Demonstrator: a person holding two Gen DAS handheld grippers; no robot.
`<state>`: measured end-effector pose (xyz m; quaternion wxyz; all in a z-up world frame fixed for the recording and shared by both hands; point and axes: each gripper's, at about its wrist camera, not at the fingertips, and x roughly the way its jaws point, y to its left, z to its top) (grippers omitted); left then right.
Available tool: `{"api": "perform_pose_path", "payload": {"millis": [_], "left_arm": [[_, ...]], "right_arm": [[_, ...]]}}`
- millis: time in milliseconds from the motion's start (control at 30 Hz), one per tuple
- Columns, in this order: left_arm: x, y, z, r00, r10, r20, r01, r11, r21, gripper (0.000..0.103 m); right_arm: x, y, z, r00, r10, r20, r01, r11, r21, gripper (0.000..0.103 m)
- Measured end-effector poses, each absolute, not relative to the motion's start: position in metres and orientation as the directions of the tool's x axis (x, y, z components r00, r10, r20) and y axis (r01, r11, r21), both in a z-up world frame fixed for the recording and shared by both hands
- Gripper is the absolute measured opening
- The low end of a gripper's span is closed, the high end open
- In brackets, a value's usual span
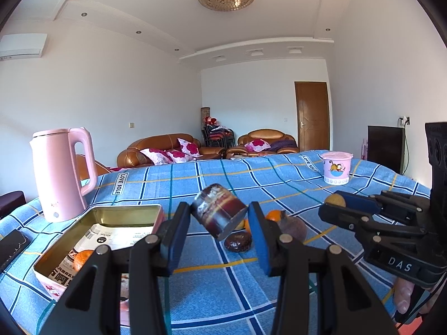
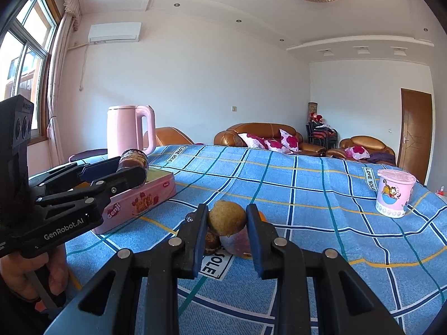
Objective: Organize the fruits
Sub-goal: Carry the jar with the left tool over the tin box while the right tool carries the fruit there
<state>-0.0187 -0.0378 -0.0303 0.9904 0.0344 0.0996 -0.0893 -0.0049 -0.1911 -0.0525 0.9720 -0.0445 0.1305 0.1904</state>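
My left gripper (image 1: 219, 212) is shut on a dark brown cylinder-shaped piece (image 1: 218, 217), which tilts between the blue pads above the table; the right wrist view shows this grip (image 2: 133, 167) over the pink tin (image 2: 139, 203). My right gripper (image 2: 226, 215) is shut on a round tan fruit (image 2: 226, 219), also visible as the tan fruit (image 1: 335, 199) at the right of the left wrist view. One orange (image 1: 82, 259) lies in the open tin (image 1: 123, 209). Loose on the cloth lie another orange (image 1: 275, 215), a purple fruit (image 1: 293, 227) and a dark brown fruit (image 1: 237, 242).
A pink kettle (image 1: 62, 173) stands at the table's left, behind the tin. A pink cartoon cup (image 1: 336, 167) stands far right. A black object (image 1: 12, 247) lies at the left edge. The blue checked cloth (image 2: 307, 195) covers the table. A person's hand (image 2: 16, 276) holds the left gripper.
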Motion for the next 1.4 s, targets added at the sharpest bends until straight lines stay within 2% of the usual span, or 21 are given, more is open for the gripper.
{"api": "perform_pose_path", "payload": {"millis": [300, 800, 1167, 1400], "left_arm": [[-0.023, -0.021, -0.016, 0.973, -0.132, -0.19, 0.141, 0.989, 0.036, 0.045], [-0.005, 0.041, 0.003, 0.972, 0.002, -0.236, 0.001, 1.0, 0.011, 0.045], [0.028, 0.085, -0.005, 0.931, 0.06, -0.359, -0.07, 0.997, -0.014, 0.045], [0.043, 0.101, -0.008, 0.913, 0.092, -0.398, -0.101, 0.995, -0.002, 0.045]], "right_arm": [[0.003, -0.172, -0.035, 0.865, 0.417, -0.28, -0.443, 0.896, -0.032, 0.03], [0.033, -0.109, 0.011, 0.792, 0.53, -0.303, -0.57, 0.82, -0.057, 0.03], [0.061, -0.06, 0.016, 0.75, 0.569, -0.336, -0.617, 0.786, -0.046, 0.03], [0.08, -0.038, 0.01, 0.734, 0.571, -0.369, -0.626, 0.779, -0.039, 0.03]]}}
